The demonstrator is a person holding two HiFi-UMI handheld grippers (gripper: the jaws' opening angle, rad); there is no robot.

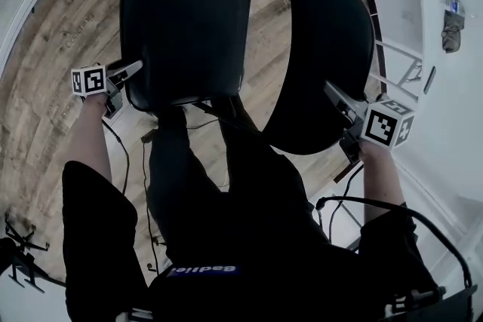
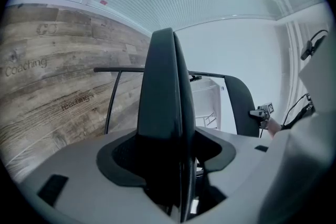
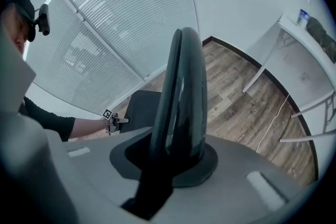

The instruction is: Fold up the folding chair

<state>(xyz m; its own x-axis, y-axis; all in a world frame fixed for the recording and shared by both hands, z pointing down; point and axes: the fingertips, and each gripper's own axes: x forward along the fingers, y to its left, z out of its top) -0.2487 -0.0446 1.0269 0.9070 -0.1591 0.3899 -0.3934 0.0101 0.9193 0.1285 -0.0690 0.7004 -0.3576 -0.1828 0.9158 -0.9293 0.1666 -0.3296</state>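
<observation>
The black folding chair stands just in front of me on the wood floor. Its padded seat (image 1: 185, 38) is tilted up on the left, and the curved backrest (image 1: 324, 56) is on the right. My left gripper (image 1: 136, 68) is shut on the seat's left edge; in the left gripper view the seat (image 2: 163, 113) fills the gap between the jaws. My right gripper (image 1: 333, 96) is shut on the backrest's right edge, and the backrest (image 3: 184, 97) rises edge-on from between its jaws. Each gripper shows in the other's view: the right gripper (image 2: 262, 111) and the left gripper (image 3: 111, 117).
A white table (image 1: 426, 26) with small items on it stands close at the right, its legs near the backrest. Cables (image 1: 124, 154) trail over the floor by my legs. A black stand (image 1: 19, 253) sits at the lower left. White blinds run along the left.
</observation>
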